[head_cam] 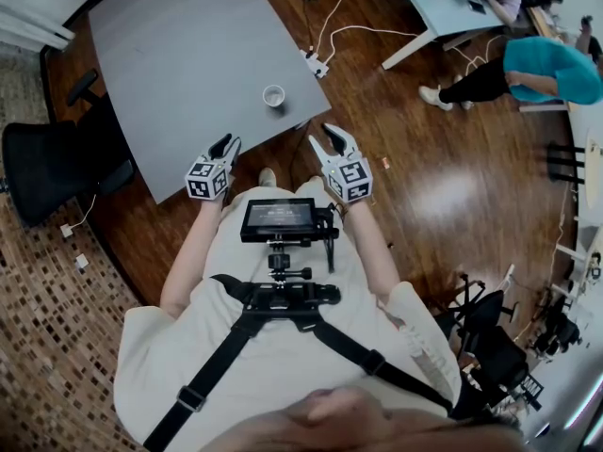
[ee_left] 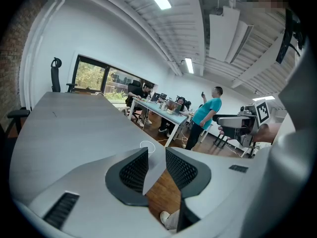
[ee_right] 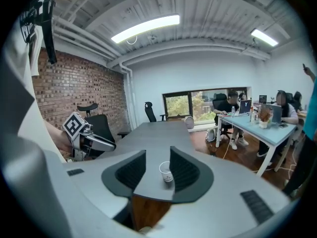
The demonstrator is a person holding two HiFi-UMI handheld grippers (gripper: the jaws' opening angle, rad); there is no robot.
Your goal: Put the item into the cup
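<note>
Since nothing is held between them, the jaws of the left gripper are seen standing apart, with only the table edge and wooden floor showing in the gap. The jaws of the right gripper are likewise parted and empty. The cup is framed in the right gripper's gap, upright and nearer the right jaw, but it lies beyond the fingertips and is not touched. In the left gripper view, its white rim is glimpsed just past the left jaw's tip. From the head view, the cup is found near the corner of a grey table, ahead of both grippers. A small object is seen on the floor beside the right gripper; what it is cannot be told.
</note>
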